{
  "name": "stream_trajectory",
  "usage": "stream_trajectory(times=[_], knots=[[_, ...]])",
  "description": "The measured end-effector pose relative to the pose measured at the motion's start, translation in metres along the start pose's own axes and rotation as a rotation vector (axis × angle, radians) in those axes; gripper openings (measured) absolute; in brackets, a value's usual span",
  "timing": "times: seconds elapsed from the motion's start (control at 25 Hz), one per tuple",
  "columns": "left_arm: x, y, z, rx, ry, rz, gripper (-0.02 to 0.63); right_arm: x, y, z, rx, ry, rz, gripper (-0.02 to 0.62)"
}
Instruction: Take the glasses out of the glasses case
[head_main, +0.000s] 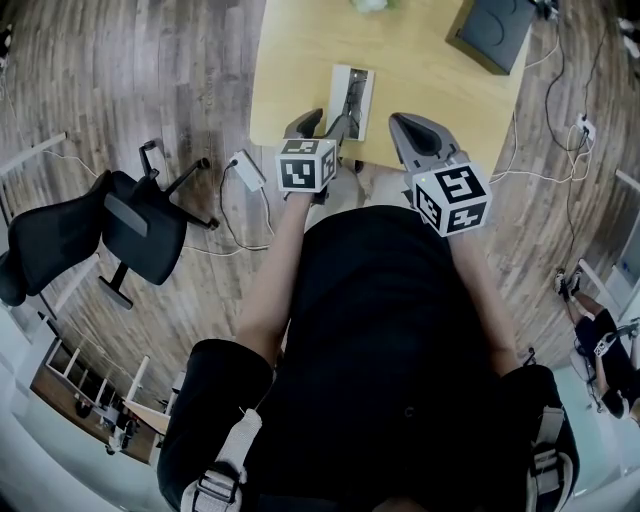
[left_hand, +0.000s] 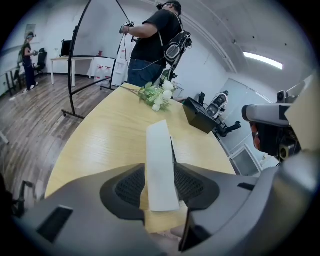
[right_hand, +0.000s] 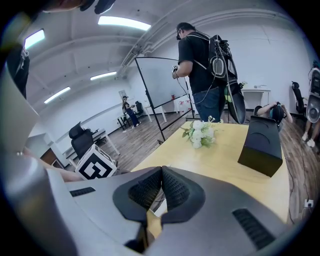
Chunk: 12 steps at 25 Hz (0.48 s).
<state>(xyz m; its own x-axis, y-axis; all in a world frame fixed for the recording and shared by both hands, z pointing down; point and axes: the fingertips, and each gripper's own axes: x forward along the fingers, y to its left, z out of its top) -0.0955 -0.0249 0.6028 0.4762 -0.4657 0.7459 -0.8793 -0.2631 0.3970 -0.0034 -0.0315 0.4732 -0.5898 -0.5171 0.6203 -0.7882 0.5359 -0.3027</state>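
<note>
A white glasses case lies lengthwise near the front edge of the wooden table, with a dark strip showing along one side. In the left gripper view the glasses case runs away from me between the jaws. My left gripper has a pad against each side of the case's near end. My right gripper hovers just right of the case, and its jaws meet at the tips with nothing between them. I cannot make out the glasses themselves.
A black box stands at the table's far right, also seen as the box. White flowers lie at the far edge. A black office chair and cables are on the floor to the left. Other people stand beyond the table.
</note>
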Motion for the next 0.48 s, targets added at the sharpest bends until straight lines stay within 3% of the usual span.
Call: stream_trajectory(times=[0.48], knots=[[-0.010, 0.022, 0.002, -0.025, -0.026, 0.009, 0.136, 0.018, 0.011, -0.005, -0.013, 0.044, 0.003, 0.018]])
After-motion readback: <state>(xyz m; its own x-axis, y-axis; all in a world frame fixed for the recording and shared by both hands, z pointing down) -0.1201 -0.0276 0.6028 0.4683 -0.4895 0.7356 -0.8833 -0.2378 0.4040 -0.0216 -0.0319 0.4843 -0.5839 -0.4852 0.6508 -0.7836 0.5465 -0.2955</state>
